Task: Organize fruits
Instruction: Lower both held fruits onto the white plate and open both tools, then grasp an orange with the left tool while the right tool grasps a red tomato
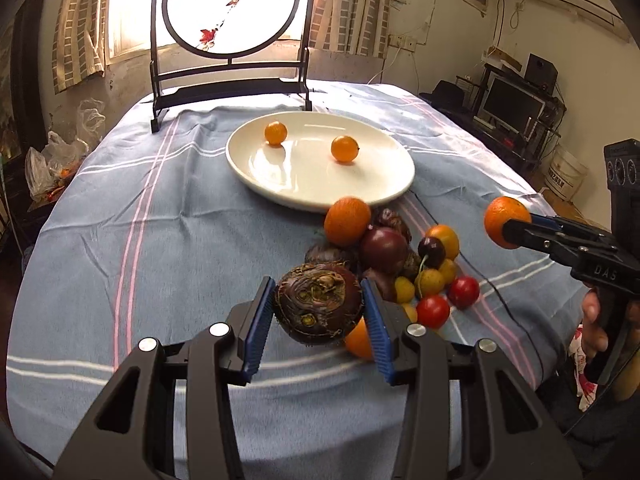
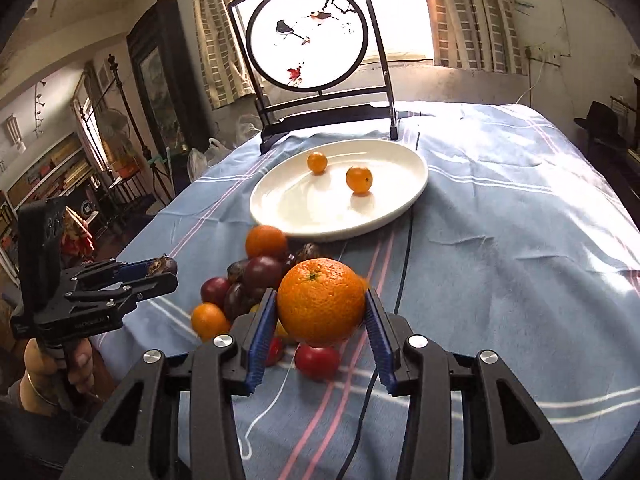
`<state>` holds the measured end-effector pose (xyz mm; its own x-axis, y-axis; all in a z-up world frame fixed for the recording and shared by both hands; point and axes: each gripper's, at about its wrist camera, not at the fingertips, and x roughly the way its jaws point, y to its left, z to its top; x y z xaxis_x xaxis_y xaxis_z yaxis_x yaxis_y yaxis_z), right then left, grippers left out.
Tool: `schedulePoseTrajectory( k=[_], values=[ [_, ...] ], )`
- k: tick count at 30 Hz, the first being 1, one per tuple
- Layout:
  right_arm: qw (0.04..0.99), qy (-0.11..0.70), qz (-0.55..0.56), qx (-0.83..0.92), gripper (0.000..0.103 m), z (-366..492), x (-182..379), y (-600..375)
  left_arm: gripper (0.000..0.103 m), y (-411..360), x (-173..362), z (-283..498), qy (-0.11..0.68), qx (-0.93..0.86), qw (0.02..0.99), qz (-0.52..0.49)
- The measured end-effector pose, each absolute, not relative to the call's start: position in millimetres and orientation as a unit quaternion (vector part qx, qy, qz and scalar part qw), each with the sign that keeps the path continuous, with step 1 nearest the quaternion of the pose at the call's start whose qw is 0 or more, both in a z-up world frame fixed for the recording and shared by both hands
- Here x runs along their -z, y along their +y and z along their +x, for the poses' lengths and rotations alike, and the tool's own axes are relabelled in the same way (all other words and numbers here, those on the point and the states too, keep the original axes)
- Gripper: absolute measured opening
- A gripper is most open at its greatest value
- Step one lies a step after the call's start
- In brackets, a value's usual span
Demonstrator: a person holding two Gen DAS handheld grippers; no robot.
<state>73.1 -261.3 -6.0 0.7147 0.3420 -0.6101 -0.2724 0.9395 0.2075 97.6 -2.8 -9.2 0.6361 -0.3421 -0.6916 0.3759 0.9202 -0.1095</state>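
My left gripper (image 1: 318,286) is shut on a dark brown, rough-skinned round fruit (image 1: 318,310), held just above the blue cloth. In the right wrist view my right gripper (image 2: 321,296) is shut on a large orange (image 2: 320,306), lifted over the fruit pile. The pile (image 1: 384,248) lies in front of the white plate (image 1: 320,198) and holds another orange, dark purple fruits, red cherry tomatoes and small yellow ones. Two small orange fruits (image 1: 275,133) (image 1: 344,149) sit on the plate. Each wrist view shows the other gripper at its edge: the right gripper (image 1: 508,226) and the left gripper (image 2: 160,270).
A black framed round screen with a bird painting (image 1: 232,8) stands behind the plate. A dark cable (image 2: 404,264) and a white string run over the striped cloth right of the pile. The table edge drops off at left and right. A hand (image 2: 40,364) grips the left handle.
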Motion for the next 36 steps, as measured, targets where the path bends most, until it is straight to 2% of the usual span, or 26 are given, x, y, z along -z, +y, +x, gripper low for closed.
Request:
schedulePoseTrajectory(
  k=[5, 11, 13, 14, 15, 21, 30, 34, 36],
  values=[
    [0.92, 0.358, 0.062, -0.15, 0.044, 139.3, -3.9, -259.6, 0.043, -24.1, -7.3, 156.0, 0.374, 0.202, 0.904, 0.035],
    [0.909, 0.394, 0.067, -0.115, 0.046, 221.2, 12.6, -247.4, 0.043, -45.3, 14.5, 245.1, 0.43, 0.182, 0.884, 0.024],
    [0.909, 0.397, 0.069, -0.11, 0.046, 237.4, 17.2, -245.5, 0.056, -45.3, 21.6, 262.5, 0.442, 0.169, 0.881, 0.019],
    [0.91, 0.394, 0.071, -0.109, 0.051, 240.7, 17.6, -245.7, 0.068, -42.3, 22.9, 266.4, 0.447, 0.165, 0.879, 0.008],
    [0.913, 0.388, 0.072, -0.104, 0.055, 240.0, 15.9, -246.5, 0.07, -38.0, 22.4, 265.8, 0.447, 0.165, 0.879, -0.005],
    [0.921, 0.367, 0.059, -0.114, 0.055, 187.9, 10.9, -254.9, 0.072, -22.9, 11.7, 206.8, 0.416, 0.176, 0.892, 0.019],
    [0.929, 0.348, 0.056, -0.114, 0.055, 81.2, 49.2, -272.8, 0.072, -27.9, 29.9, 70.5, 0.386, 0.219, 0.891, 0.098],
    [0.936, 0.33, 0.048, -0.115, 0.055, 69.8, 49.0, -273.7, 0.072, -35.3, 44.7, 56.5, 0.386, 0.211, 0.892, 0.106],
    [0.934, 0.337, 0.047, -0.111, 0.054, 72.4, 51.1, -272.6, 0.067, -32.1, 45.3, 60.1, 0.388, 0.215, 0.893, 0.077]
  ],
)
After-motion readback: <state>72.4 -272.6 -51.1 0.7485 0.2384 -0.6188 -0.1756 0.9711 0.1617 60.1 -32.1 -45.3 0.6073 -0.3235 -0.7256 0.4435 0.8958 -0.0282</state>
